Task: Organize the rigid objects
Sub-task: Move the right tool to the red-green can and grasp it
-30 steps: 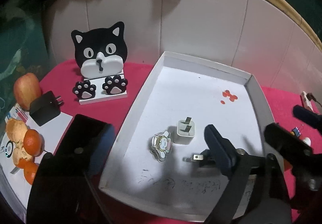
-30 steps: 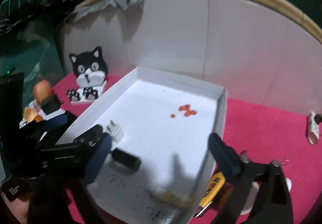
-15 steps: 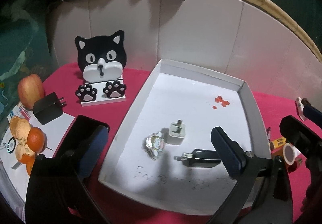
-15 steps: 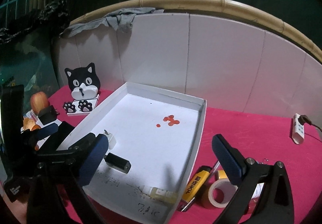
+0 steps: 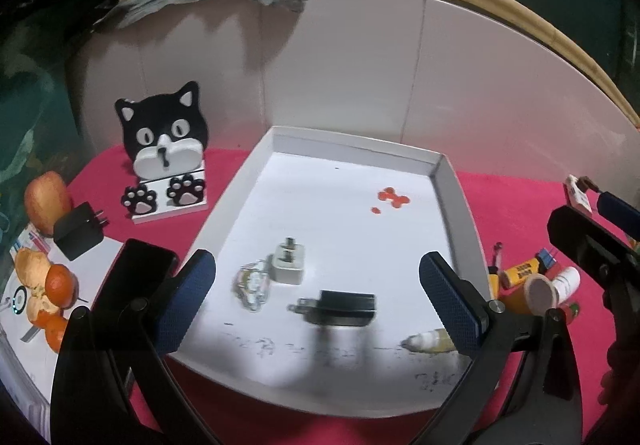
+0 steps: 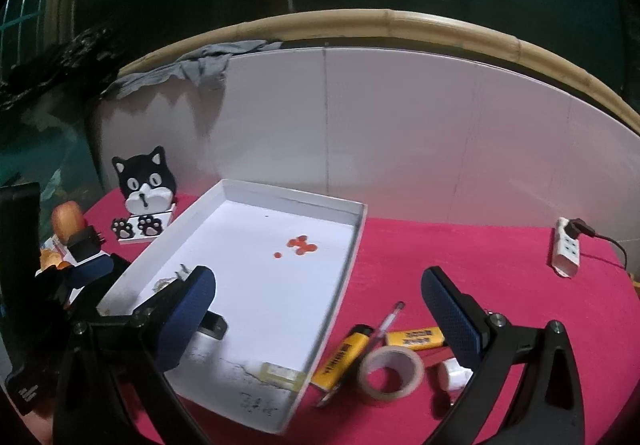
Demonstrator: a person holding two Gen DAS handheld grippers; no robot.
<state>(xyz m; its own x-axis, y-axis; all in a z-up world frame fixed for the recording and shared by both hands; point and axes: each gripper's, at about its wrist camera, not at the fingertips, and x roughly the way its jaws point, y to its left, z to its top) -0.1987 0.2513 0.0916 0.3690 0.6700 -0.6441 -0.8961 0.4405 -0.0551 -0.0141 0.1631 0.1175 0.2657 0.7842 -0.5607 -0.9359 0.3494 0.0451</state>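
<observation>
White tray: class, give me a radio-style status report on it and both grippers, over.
Left gripper open, empty; right gripper open, empty. White tray holds black charger, white charger, small bottle. Tape roll, lighters outside. Nothing blocking.

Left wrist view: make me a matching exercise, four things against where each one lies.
Things:
1. black charger
2. apple
3. tape roll
4. power strip

Places:
A. far right on the red cloth
B. inside the white tray
C. beside the yellow lighters, right of the tray
D. far left, behind the oranges

Pairs: 1-B, 2-D, 3-C, 4-A
</observation>
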